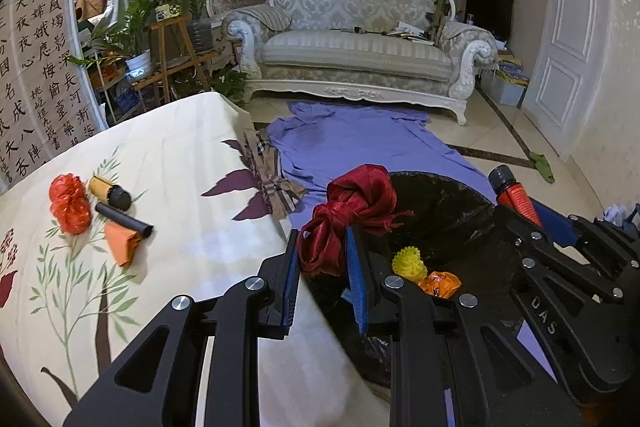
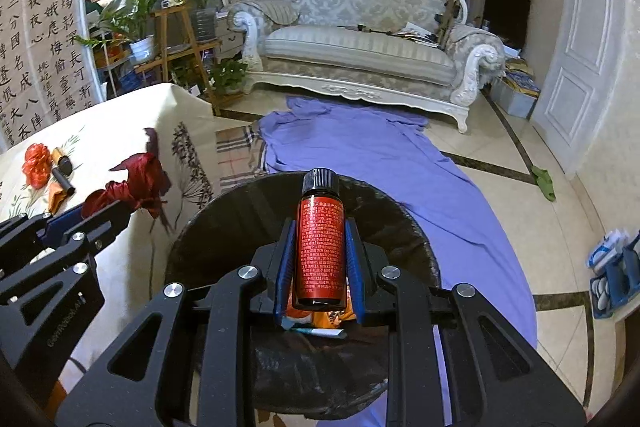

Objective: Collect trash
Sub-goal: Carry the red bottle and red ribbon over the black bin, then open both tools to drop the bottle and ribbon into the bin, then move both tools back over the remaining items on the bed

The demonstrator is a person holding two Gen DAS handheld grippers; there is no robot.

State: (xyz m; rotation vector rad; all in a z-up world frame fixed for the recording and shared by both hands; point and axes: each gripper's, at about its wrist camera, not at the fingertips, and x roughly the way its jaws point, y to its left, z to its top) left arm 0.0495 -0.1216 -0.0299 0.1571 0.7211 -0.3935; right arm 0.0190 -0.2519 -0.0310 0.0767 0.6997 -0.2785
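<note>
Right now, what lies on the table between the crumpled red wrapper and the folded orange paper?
In the left wrist view, a yellow tube with a black cap and a black tube lie between the red wrapper and the orange paper.

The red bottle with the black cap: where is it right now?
The red bottle is clamped in the right gripper, above the black-lined trash bin, beside the table.
</note>
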